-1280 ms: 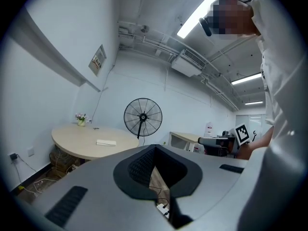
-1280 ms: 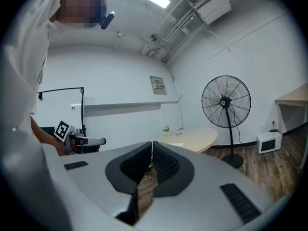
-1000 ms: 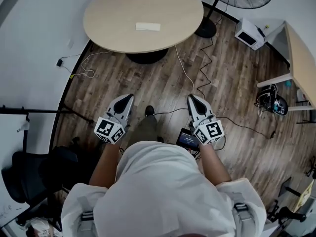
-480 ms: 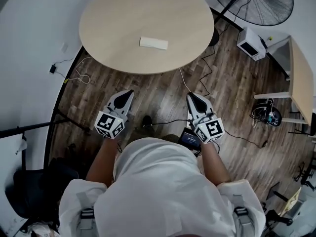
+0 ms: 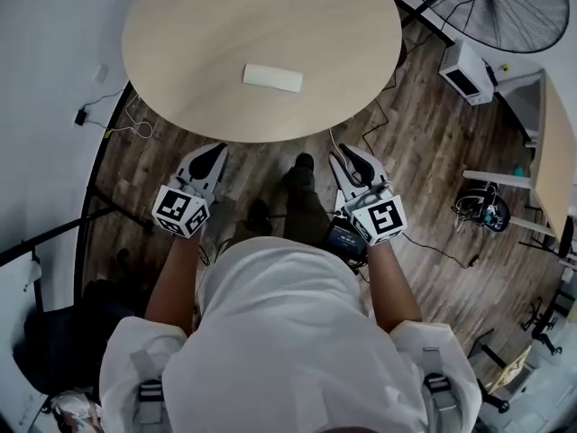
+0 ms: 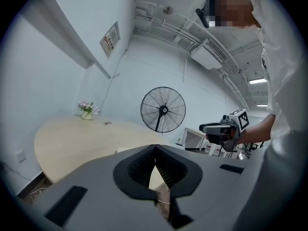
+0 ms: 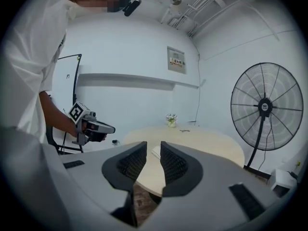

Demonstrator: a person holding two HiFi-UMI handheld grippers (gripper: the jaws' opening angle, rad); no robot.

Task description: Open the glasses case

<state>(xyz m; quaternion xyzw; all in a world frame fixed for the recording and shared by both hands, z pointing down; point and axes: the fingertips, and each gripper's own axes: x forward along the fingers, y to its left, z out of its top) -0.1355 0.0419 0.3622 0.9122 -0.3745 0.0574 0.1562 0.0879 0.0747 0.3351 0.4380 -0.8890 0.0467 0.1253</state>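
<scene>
The glasses case [image 5: 271, 77] is a flat white oblong lying shut near the middle of the round beige table [image 5: 180, 25]. Both grippers hover over the wooden floor just short of the table's near edge, well apart from the case. My left gripper [image 5: 215, 149] is shut, its pads meeting with nothing between them. On my right gripper [image 5: 345, 154] the jaws are opening, and the narrow gap holds nothing. In the right gripper view the case [image 7: 156, 153] shows through the gap of the right gripper [image 7: 153, 144]. The left gripper [image 6: 155, 150] partly hides the case [image 6: 122, 149].
A large standing fan [image 5: 487, 7] and a white box [image 5: 466, 69] stand to the right of the table. A second desk [image 5: 554, 133] is at the far right. Cables [image 5: 379, 115] trail over the floor. A small vase of flowers [image 6: 86, 110] sits at the table's far edge.
Both grippers have moved forward to the table's near edge, and the table fills more of the head view. The right jaws have parted slightly; the left stay together.
</scene>
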